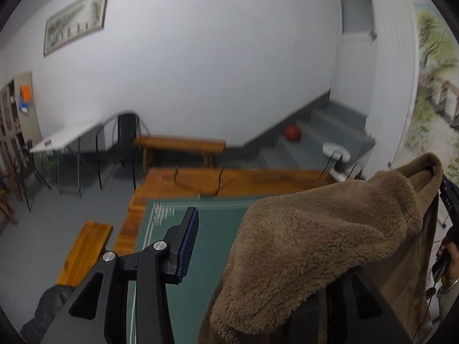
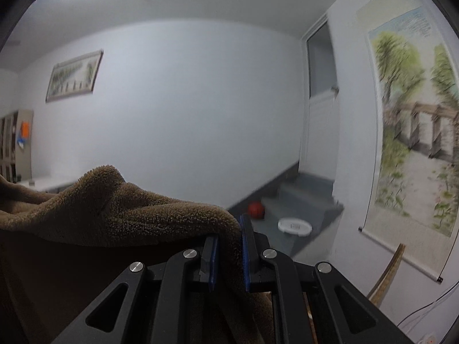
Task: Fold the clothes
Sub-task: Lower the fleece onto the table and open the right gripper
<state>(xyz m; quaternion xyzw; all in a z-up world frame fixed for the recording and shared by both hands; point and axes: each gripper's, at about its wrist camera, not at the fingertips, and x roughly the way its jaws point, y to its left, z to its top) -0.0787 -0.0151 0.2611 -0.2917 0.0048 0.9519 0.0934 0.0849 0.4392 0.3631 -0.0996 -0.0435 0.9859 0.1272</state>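
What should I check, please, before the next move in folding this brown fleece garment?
1. Right tongs shut on the brown fleece garment: ok, fabric is pinched between the blue pads.
2. Left tongs gripping the garment: not ok, they stand open; the fleece is only draped over the far finger and the near pad is bare.
3. Garment lifted off the green mat: cannot tell, its lower end is out of view.
4. Mat free for laying down: ok in the visible part.
5. Cable on the wooden platform away from the mat: ok.
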